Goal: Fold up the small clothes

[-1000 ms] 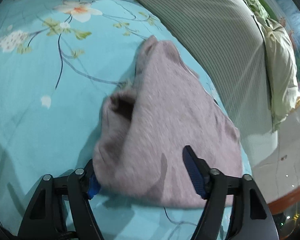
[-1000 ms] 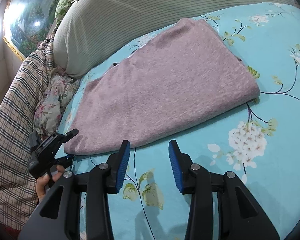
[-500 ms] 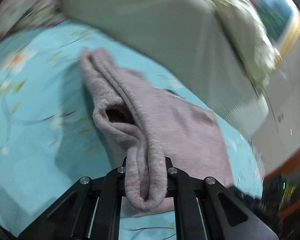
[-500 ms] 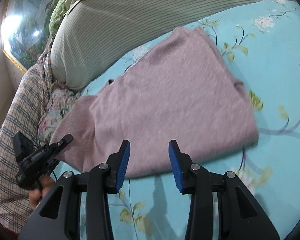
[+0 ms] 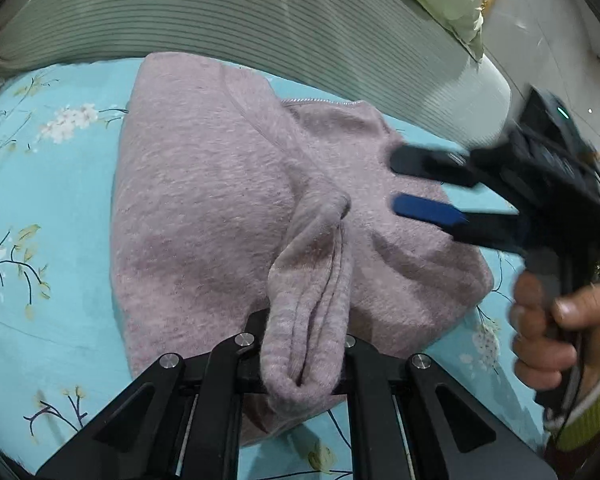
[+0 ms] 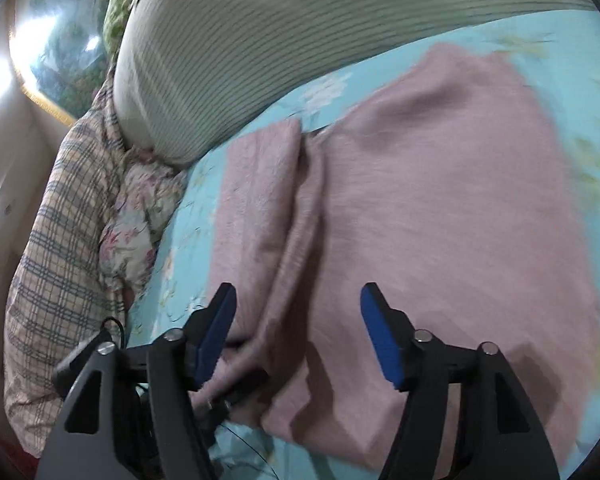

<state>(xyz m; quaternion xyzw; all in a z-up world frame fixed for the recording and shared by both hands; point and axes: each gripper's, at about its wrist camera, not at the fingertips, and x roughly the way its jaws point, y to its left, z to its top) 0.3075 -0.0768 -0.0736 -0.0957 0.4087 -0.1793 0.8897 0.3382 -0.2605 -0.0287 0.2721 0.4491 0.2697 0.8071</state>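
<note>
While my left tongs (image 5: 306,344) stay clamped on a bunched fold of the mauve sweater (image 5: 220,216) lying on the floral bedsheet (image 5: 48,208), my right tongs (image 6: 298,336) have just been opening, hovering apart above it.

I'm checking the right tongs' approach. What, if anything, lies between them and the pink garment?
Nothing visible. The right tongs, jaws apart and just opened wider, hang directly over the pink garment with no object between. The left tongs already pinch a bunched fold.
</note>
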